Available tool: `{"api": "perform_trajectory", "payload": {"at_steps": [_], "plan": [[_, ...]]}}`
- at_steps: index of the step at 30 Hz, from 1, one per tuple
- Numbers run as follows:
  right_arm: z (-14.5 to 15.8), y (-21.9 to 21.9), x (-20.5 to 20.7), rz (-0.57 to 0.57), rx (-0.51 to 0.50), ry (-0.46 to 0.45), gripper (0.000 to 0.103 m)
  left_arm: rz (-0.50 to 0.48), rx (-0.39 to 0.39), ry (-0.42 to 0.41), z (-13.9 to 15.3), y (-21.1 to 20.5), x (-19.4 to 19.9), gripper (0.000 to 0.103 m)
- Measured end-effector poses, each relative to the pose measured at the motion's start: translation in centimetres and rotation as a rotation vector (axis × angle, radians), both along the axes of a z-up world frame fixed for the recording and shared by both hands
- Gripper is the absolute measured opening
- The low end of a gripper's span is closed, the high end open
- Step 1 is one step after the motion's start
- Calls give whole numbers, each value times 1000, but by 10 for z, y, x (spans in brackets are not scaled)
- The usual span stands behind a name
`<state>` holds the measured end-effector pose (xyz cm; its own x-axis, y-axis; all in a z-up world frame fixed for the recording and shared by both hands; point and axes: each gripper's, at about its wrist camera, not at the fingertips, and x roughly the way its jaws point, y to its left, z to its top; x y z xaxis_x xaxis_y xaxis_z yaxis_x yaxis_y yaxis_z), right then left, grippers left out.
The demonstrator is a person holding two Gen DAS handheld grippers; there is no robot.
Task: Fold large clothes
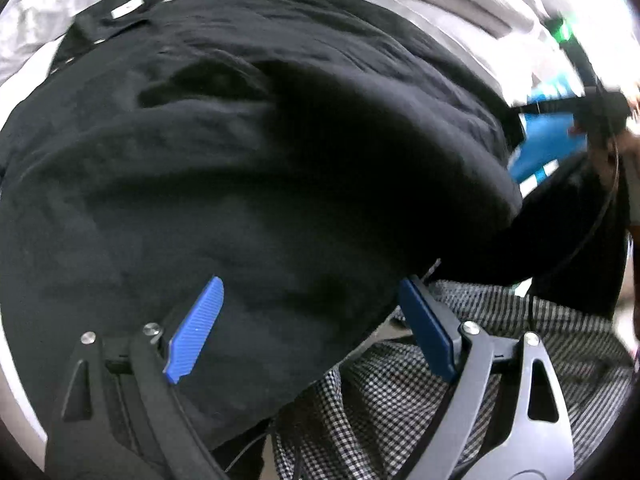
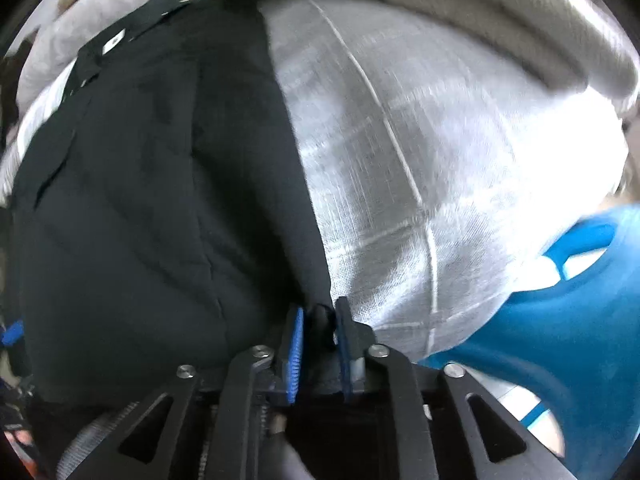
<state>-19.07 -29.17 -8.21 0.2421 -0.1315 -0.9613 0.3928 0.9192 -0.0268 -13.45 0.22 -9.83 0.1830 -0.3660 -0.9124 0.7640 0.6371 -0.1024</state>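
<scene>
right claw (image 2: 318,316) pinches black shirt (image 2: 152,184) hem; left claw (image 1: 312,292) gapes above.

A pale woven bedcover (image 2: 420,152) with thin stitched lines spreads across the bed. A bright blue plastic basket (image 2: 560,312) sits at its near right edge. Black-and-white checked fabric (image 1: 400,408) lies at the near side.

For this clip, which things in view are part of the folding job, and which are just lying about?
Part of the job:
- black shirt
- right gripper, shut on the shirt's edge
- left gripper, open over the shirt

Lying about:
- blue garment
- checked fabric, beside the shirt
- pale bedcover underneath
- pale bedding bunched at the far side
</scene>
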Motion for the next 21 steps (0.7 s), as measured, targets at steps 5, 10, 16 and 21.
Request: {"api": "perform_trajectory", "payload": {"at_steps": [5,10,16,21], "plan": [[35,44,-7,198,-9,-135,62,-56,44,-91,-14,-4,-8,87],[68,100,-9,431,26,-247,64,-2,32,-158,-1,9,-9,14],[75,164,-14,723,16,-306,65,228,-319,65,49,71,23,11],[51,214,-23,967,-107,-240,68,244,-383,54,73,79,30,11]]}}
